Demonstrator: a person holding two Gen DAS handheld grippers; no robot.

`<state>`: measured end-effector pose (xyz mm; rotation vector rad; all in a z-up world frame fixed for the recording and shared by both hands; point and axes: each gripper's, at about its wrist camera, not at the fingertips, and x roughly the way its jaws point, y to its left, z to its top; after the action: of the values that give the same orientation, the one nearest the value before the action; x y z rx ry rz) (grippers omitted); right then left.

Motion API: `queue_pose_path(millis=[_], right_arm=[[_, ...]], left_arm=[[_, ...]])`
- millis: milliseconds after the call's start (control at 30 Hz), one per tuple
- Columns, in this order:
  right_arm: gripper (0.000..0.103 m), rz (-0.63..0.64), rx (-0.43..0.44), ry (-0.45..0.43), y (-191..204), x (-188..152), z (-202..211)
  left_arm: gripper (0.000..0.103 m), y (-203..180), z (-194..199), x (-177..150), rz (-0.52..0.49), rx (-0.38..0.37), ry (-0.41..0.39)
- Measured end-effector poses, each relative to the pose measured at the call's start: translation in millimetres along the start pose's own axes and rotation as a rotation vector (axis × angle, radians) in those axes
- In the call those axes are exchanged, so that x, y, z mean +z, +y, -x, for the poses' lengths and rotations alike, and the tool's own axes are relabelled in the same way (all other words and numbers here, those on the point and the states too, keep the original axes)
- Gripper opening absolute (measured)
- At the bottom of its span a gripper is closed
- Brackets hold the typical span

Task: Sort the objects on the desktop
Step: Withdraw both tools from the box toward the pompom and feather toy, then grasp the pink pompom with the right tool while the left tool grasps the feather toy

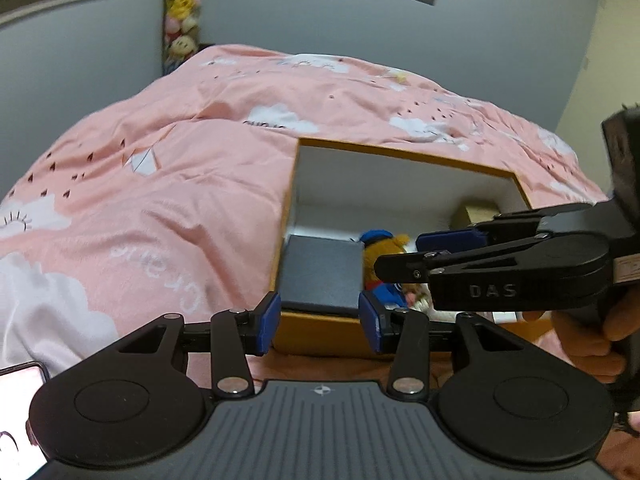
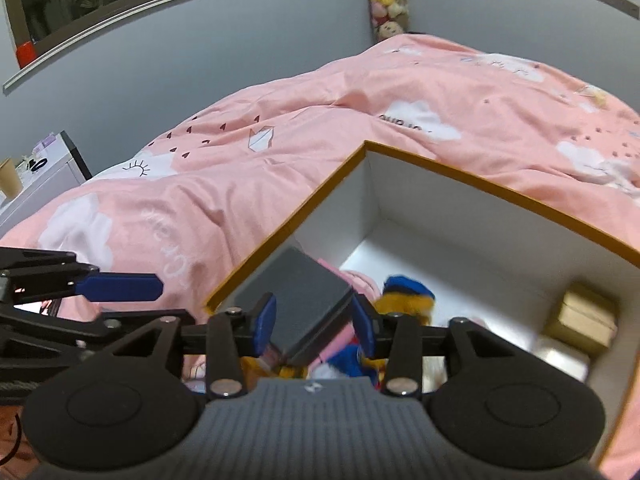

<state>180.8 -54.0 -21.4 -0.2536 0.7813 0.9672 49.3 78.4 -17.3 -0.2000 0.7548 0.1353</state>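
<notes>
An open box with an orange rim (image 1: pixel 404 155) (image 2: pixel 496 190) and white inside sits on a pink duvet. In it lie a dark grey case (image 1: pixel 320 274) (image 2: pixel 302 300) at the left, a plush toy with a blue cap (image 1: pixel 382 250) (image 2: pixel 408 292), and a small tan box (image 1: pixel 478 213) (image 2: pixel 586 316). My left gripper (image 1: pixel 319 322) (image 2: pixel 174 301) hovers at the box's near wall, open and holding nothing. My right gripper (image 2: pixel 314 325) (image 1: pixel 398 255) reaches over the box above the plush and the case. Its pads stand apart and grip nothing.
The pink cloud-print duvet (image 1: pixel 160 184) covers the bed around the box. A lit phone (image 1: pixel 20 400) lies at the lower left. A bedside table (image 2: pixel 48 184) with a paper cup (image 2: pixel 10 178) stands to the left. Plush toys (image 1: pixel 182 20) hang in the wall corner.
</notes>
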Motion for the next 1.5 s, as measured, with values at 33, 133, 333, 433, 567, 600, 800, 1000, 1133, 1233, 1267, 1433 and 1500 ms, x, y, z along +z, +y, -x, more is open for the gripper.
queue_pose_path(millis=[33, 133, 333, 433, 567, 600, 800, 1000, 1133, 1233, 1267, 1433, 1500], right_arm=[[0.053, -0.011, 0.001, -0.005, 1, -4, 6], [0.058, -0.05, -0.011, -0.029, 4, -19, 25], [0.067, -0.108, -0.077, -0.075, 7, -53, 49], [0.067, -0.155, -0.096, -0.082, 7, -68, 56], [0.067, -0.184, -0.146, -0.065, 8, -87, 62], [0.067, -0.183, -0.155, -0.053, 8, -91, 62], [0.067, -0.225, -0.165, 0.026, 8, -108, 62], [0.067, -0.285, -0.193, 0.105, 3, -124, 58], [0.067, -0.323, -0.19, 0.151, -1, -134, 54], [0.067, -0.332, -0.185, 0.171, -2, -137, 50], [0.066, -0.332, -0.183, 0.174, -2, -137, 49], [0.066, -0.325, -0.162, 0.183, 0, -139, 45], [0.066, -0.325, -0.156, 0.19, 1, -140, 43]], left_arm=[[0.053, -4, 2, -3, -0.02, 0.001, -0.004], [0.055, -16, 6, -14, -0.092, 0.021, -0.011], [0.055, -32, 12, -29, -0.176, 0.002, -0.008], [0.055, -34, 12, -37, -0.178, -0.045, 0.038], [0.055, -39, 10, -46, -0.216, -0.051, 0.089], [0.055, -39, 9, -48, -0.22, -0.052, 0.101], [0.055, -29, 6, -58, -0.191, -0.084, 0.18], [0.055, -14, 3, -62, -0.162, -0.151, 0.271], [0.055, -6, 2, -64, -0.197, -0.137, 0.324], [0.055, 1, 0, -62, -0.17, -0.124, 0.326], [0.056, 2, -1, -62, -0.157, -0.13, 0.331], [0.059, -7, -7, -64, -0.171, -0.12, 0.301], [0.059, -15, -10, -65, -0.195, -0.131, 0.291]])
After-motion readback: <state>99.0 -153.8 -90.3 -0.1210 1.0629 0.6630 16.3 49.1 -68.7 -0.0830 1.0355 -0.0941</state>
